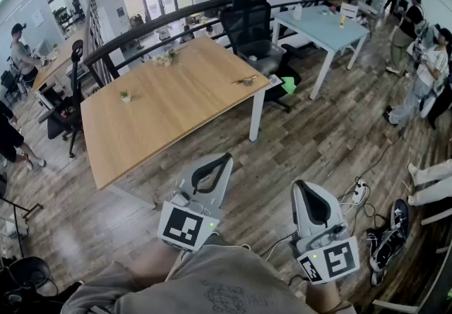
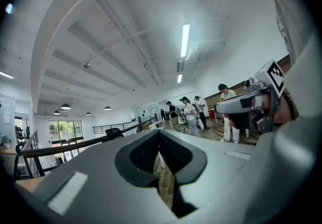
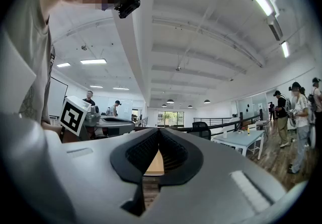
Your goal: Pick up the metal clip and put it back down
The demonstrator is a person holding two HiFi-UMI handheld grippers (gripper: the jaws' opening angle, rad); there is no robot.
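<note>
The metal clip (image 1: 245, 80) is a small dark object lying near the right edge of the wooden table (image 1: 162, 118), far ahead of both grippers. My left gripper (image 1: 224, 157) is held over the floor in front of the table's near corner, its jaws together and nothing between them. My right gripper (image 1: 299, 184) hangs beside it to the right, also shut and empty. In the left gripper view the jaw tips (image 2: 159, 133) meet against the room beyond. The right gripper view shows its tips (image 3: 159, 131) closed, with a slice of the wooden table seen through the pads.
A small potted plant (image 1: 125, 96) and a bunch of flowers (image 1: 167, 58) stand on the wooden table. A black office chair (image 1: 251, 30) and a pale blue table (image 1: 321, 27) lie beyond. People (image 1: 424, 73) stand at the right. A power strip (image 1: 359, 192) and cables lie on the floor.
</note>
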